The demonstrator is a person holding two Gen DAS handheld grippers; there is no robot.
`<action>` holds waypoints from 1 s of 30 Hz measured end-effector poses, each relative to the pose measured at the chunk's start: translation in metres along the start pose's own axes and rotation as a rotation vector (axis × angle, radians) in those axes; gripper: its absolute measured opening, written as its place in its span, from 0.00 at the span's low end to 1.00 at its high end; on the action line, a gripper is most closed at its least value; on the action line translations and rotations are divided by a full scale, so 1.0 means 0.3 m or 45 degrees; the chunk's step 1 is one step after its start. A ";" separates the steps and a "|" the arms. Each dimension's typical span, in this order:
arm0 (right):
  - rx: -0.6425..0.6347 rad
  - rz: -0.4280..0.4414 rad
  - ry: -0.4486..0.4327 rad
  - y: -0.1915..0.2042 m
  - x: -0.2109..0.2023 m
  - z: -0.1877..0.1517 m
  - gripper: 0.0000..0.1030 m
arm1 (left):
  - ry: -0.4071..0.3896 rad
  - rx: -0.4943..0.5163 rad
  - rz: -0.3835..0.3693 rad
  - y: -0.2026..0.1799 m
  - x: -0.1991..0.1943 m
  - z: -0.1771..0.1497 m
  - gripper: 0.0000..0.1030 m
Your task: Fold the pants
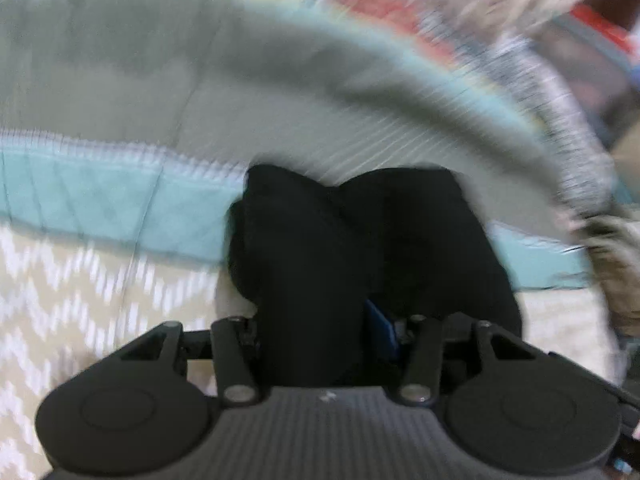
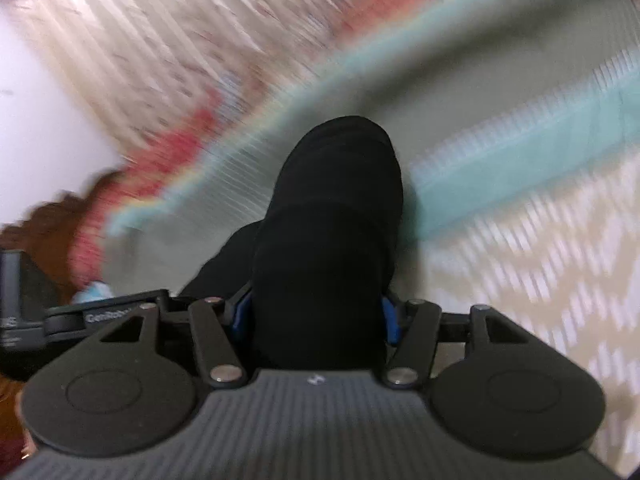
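The black pants (image 1: 360, 248) fill the space between my left gripper's (image 1: 320, 320) fingers, bunched in thick folds; the jaws are shut on the cloth. In the right wrist view the black pants (image 2: 332, 220) bulge out of my right gripper (image 2: 316, 312), whose blue-padded jaws are shut on a thick wad of the cloth. Both wads hide the fingertips. Both views are blurred by motion. The pants hang above a quilt (image 1: 120, 112) with grey-green, teal and cream zigzag bands.
The quilt (image 2: 540, 152) covers the surface below in both views. Beyond its edge lies a red and pale patterned cloth (image 2: 180, 80). The other gripper's body (image 2: 60, 316) shows at the left of the right wrist view.
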State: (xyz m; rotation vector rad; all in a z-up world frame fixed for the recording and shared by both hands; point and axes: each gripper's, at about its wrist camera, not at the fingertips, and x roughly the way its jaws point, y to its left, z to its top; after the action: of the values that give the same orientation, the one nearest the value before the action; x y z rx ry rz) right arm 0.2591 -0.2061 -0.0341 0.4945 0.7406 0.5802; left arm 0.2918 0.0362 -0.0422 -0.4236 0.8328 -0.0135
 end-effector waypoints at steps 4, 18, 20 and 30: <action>0.011 -0.006 -0.038 -0.038 -0.009 -0.036 0.66 | -0.062 -0.020 0.023 0.001 -0.003 -0.032 0.71; -0.115 -0.191 -0.137 0.084 -0.310 -0.208 0.77 | -0.164 0.172 0.372 -0.135 -0.457 -0.276 0.94; -0.139 -0.212 -0.140 0.111 -0.374 -0.265 0.78 | -0.179 0.219 0.409 -0.165 -0.527 -0.343 0.97; -0.128 -0.295 -0.081 0.192 -0.570 -0.453 0.93 | -0.163 0.275 0.508 -0.242 -0.748 -0.566 1.00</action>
State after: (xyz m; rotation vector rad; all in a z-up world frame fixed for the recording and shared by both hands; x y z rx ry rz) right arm 0.0386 -0.2450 -0.0044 0.3274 0.6931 0.3814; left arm 0.0287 -0.0518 0.0441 -0.0496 0.7681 0.2881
